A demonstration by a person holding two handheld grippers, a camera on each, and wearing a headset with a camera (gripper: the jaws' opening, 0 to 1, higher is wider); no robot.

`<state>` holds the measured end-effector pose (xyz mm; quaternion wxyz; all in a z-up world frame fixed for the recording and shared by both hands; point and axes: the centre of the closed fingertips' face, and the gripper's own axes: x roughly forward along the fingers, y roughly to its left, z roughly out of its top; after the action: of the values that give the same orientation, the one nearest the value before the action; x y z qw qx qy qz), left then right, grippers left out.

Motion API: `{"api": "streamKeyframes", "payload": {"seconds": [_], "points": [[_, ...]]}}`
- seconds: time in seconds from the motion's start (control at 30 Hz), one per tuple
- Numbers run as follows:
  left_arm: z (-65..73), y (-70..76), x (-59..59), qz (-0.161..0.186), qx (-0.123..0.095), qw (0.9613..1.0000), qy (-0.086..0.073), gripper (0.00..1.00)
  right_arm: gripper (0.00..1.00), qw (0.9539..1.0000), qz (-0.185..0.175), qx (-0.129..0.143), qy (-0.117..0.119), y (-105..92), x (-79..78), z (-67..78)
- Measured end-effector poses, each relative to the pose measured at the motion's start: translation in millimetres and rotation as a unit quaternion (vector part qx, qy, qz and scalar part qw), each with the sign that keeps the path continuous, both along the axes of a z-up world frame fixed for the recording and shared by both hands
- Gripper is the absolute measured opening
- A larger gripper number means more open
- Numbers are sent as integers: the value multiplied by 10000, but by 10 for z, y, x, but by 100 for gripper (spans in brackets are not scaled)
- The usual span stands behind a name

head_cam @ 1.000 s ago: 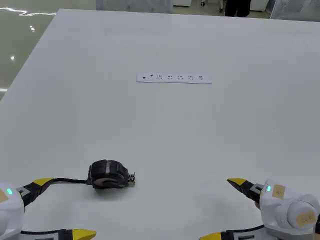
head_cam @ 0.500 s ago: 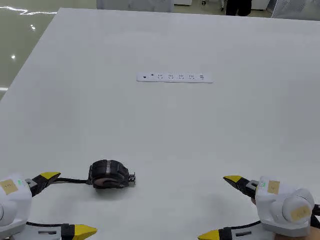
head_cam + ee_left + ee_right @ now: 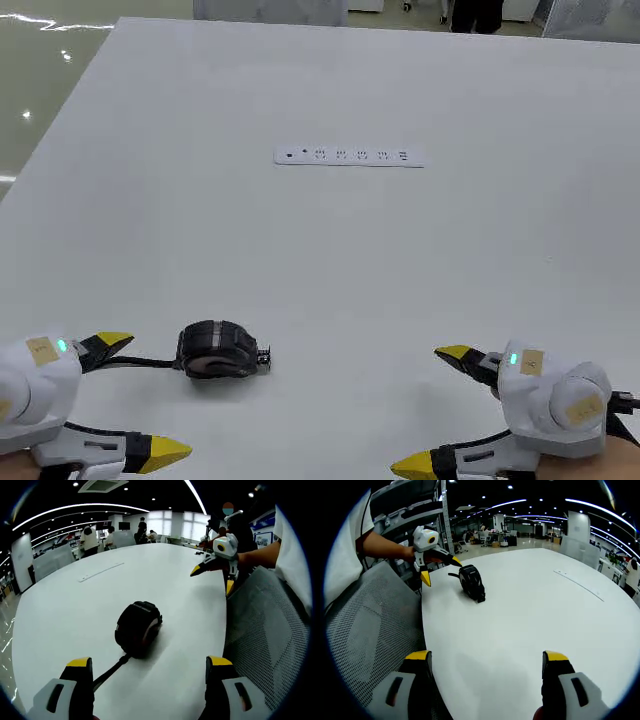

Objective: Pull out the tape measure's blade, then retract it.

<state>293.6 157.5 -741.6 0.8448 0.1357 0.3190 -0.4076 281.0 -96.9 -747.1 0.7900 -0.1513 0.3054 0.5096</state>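
Both tongs wide and empty; the tape measure not yet gripped, near the bench's near edge

My worry is the first pinch; the tape measure (image 3: 218,350) is a small rounded case lying free toward the left end of the near edge of the bench (image 3: 350,250), so if I pull its blade tip (image 3: 263,353) before the case is held, I judge the whole thing will just slide; its black cord (image 3: 145,361) trails toward the left tongs (image 3: 142,396), and closing on that instead of the case would give a loose, swinging hold; a blade let go too soon could snap back; the left tongs stand wide apart just beside the cord end, gripping nothing; the right tongs (image 3: 431,408) are equally wide, well apart from the case, touching nothing.
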Motion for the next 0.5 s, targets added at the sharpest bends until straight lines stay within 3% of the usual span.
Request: {"api": "streamKeyframes", "payload": {"seconds": [0.5], "points": [[-72, -8, 105, -284, 208, 9993, 83, 79, 84, 9998, 188, -89, 1, 34, 26, -2]]}}
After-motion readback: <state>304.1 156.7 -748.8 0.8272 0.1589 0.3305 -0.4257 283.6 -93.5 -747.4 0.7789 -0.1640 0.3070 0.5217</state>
